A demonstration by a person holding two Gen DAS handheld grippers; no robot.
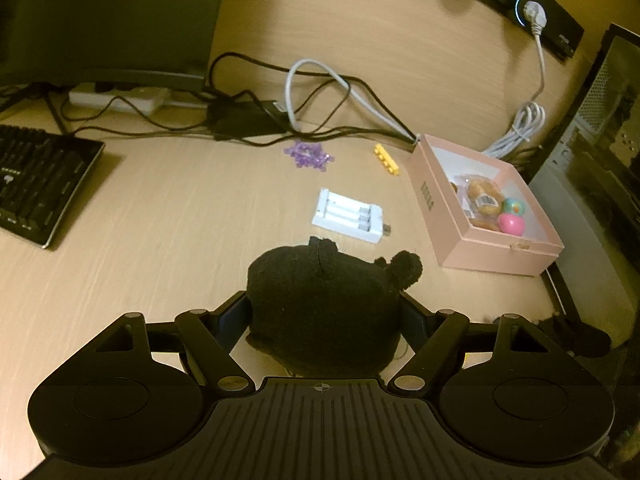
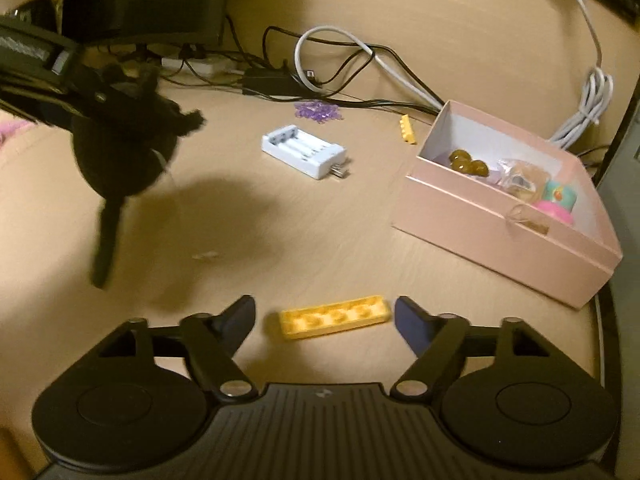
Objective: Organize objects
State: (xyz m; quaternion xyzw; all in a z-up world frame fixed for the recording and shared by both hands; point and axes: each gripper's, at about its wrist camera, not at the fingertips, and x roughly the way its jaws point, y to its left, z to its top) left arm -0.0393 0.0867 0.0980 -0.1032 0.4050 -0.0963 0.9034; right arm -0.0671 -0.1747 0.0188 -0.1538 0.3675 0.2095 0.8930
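Bricks, two yellow (image 2: 335, 316) (image 2: 407, 129), one black plush (image 1: 324, 312) in left gripper (image 1: 326, 316), one pink box (image 2: 500, 216)

A black fuzzy plush toy (image 1: 324, 312) with round ears hangs lifted above the desk. A flat yellow studded plastic brick (image 2: 335, 316) lies near the desk's front edge, beside an open pink cardboard box (image 2: 500, 228).

Dim, warm yellow indoor light throughout. Cast a broad soft shadow on the desk (image 2: 248, 216) beneath the black plush toy (image 2: 120, 152), itself smeared by motion blur. Bent straight lines strongly toward the fisheye edges. Lost detail in the dark monitor (image 1: 104, 20). Showed glowing blue rings on the power strip (image 1: 520, 4).
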